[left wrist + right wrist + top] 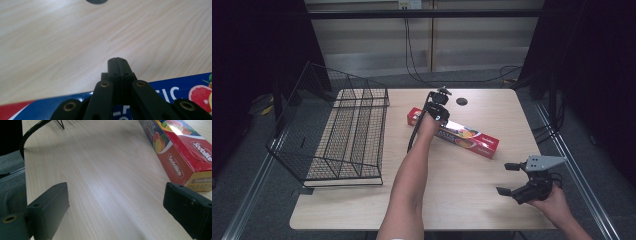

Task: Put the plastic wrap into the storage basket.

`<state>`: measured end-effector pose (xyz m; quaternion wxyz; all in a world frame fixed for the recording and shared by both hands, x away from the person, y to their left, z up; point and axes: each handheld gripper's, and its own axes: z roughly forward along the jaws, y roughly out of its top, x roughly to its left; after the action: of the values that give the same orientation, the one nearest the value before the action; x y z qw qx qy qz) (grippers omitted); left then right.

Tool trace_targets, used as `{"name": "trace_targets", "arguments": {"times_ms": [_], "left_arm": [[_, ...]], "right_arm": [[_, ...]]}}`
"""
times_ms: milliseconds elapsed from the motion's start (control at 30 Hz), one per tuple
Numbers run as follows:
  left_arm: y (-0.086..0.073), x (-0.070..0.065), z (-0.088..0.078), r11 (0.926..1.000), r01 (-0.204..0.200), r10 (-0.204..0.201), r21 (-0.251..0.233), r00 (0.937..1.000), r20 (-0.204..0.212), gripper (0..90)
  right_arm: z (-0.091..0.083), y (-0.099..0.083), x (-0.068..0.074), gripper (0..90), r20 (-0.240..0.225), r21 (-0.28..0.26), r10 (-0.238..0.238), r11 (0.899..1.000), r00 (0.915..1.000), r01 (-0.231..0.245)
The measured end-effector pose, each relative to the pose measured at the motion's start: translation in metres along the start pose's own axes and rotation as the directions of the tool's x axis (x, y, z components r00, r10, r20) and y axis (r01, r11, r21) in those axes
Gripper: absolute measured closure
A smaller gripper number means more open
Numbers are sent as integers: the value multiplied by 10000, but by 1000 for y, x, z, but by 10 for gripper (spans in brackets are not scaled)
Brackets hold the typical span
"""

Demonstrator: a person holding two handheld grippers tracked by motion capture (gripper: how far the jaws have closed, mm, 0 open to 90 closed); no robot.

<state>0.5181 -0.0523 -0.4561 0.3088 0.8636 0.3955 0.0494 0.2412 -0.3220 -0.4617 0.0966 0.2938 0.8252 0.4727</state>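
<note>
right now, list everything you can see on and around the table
table: one, light wood, centre of the high view
wire basket: one, black, on the table's left side, tipped so its open face looks right
long carton: one, red and blue with fruit pictures, lying flat mid-table, angled
round disc: one, dark, on the far part of the tabletop; what it is I cannot tell
cables: black, on the floor behind the table
left gripper: one, black, jaws shut, over the carton's far end
right gripper: one, black with a grey plate, jaws open, near the table's right front corner
forearms: two, coming in from the bottom
</note>
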Motion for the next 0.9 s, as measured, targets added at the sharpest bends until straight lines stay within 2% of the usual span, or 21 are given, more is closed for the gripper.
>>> {"name": "trace_targets", "arguments": {"times_ms": [33,100,133,233,300,333,400,500,567,600,667,700,767,800,833,900], "left_arm": [[-3,-1,0,9998,-114,115,151,9999,-62,900],[-9,-3,-2,9998,-95,96,147,9999,-44,900],[-12,-3,-3,10000,60,-60,9,10000,15,900],[-20,-4,-9,9999,81,-83,59,9996,266,900],[-26,-4,-15,9999,-102,99,89,9995,289,900],[-30,-4,-17,9998,176,-174,-50,9989,429,900],[-36,-5,-21,9991,382,-372,-179,9980,513,900],[-45,-4,-28,9993,360,-350,-112,9961,811,900],[-50,-3,-31,9994,282,-262,-202,9957,892,895],[-51,-3,-32,9985,413,-375,-371,9944,983,895],[-53,2,-37,9985,323,-268,-433,9920,1235,775],[-53,3,-40,9970,510,-417,-577,9875,1518,684],[-53,4,-45,9987,17,66,-500,9863,1645,580],[-53,5,-47,9987,-210,293,-472,9827,1830,511],[-54,5,-48,9988,-195,276,-442,9811,1916,439],[-56,5,-49,9978,-467,559,-476,9751,2145,349]], "right_arm": [[0,0,0,63,-1,2,5,10000,10000,-5],[-1,0,0,63,87,-15,14,10000,10000,-14],[-2,0,-1,63,119,-42,13,10000,9999,-13],[-3,-1,-1,63,105,-48,78,10000,9999,-77],[-2,-1,0,63,124,12,109,9999,9999,-109],[-2,-1,0,63,124,12,109,9999,9999,-109],[-1,-1,0,63,151,57,75,10000,9999,-76],[0,-1,0,63,131,67,55,10000,9999,-56],[0,-1,0,53,153,3,168,9999,9997,-168],[0,-1,-1,53,174,-36,209,9998,9996,-208],[1,0,-1,55,196,-45,209,9998,9996,-209],[1,0,0,55,156,-18,204,9998,9997,-204],[1,0,1,57,121,7,132,9999,9998,-132],[2,0,1,57,118,9,100,9999,9999,-100],[2,0,1,57,67,39,87,10000,9999,-88],[3,0,1,57,84,61,101,9999,9999,-102]]}}
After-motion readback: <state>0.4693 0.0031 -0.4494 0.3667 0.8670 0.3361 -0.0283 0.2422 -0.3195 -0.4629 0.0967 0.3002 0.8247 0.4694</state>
